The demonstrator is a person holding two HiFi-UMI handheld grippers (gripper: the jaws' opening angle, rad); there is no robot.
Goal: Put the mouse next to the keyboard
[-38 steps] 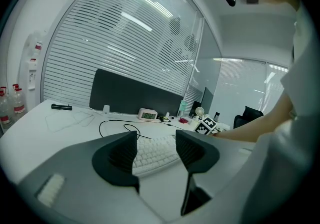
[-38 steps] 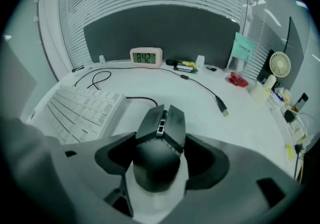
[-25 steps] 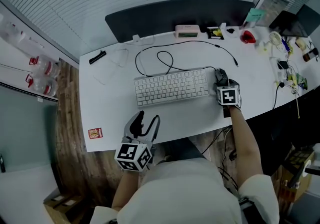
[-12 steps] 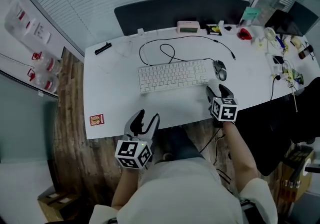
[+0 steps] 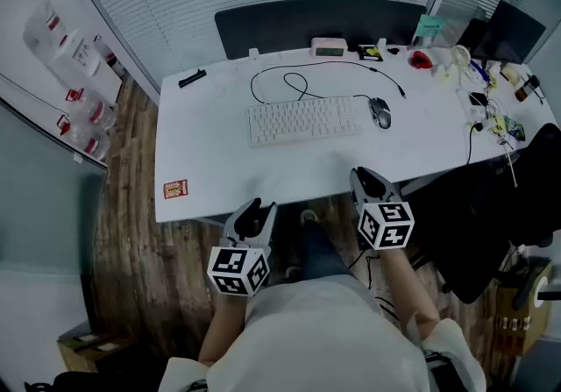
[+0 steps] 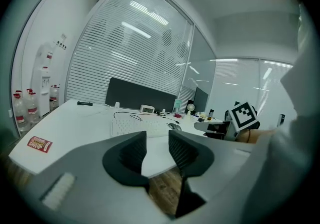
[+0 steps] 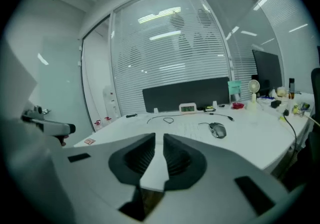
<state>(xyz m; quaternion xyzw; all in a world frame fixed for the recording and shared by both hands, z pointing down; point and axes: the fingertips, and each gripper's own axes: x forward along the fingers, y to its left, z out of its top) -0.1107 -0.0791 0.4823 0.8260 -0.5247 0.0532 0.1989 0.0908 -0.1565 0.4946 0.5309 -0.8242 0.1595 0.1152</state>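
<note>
**Head view: mouse lying just right of the keyboard, both grippers hanging off the desk's near edge**

The mouse (image 5: 379,112) is lying on the white desk (image 5: 219,162), just beside the right end of the keyboard (image 5: 303,120), w/ a slim gap btwn them. A black cable (image 5: 289,83) is looping over the desk on the far side of the keyboard. A small clock (image 5: 329,46) is standing at the far edge in front of a dark panel (image 5: 307,22). A black pen (image 5: 192,78) is lying at the far left corner and a red packet (image 5: 176,188) near the near left corner. Assorted clutter is crowding the far right end; too small to tell apart.

The left gripper (image 5: 261,206) is hanging off the desk's near edge, over the wood floor (image 5: 131,241), close to the person. Its jaws are standing apart w/ a clear gap. They have just been closing, and nothing is sitting btwn them.

The right gripper (image 5: 362,174) is hanging to the right, its tips reaching approx. the desk's near edge, well apart from the mouse. Its jaws are nearly together, only a thin slit showing. They too have just been closing, w/ nothing btwn them.

In the right gripper view the mouse is showing far off, right of the jaw tips.
</note>
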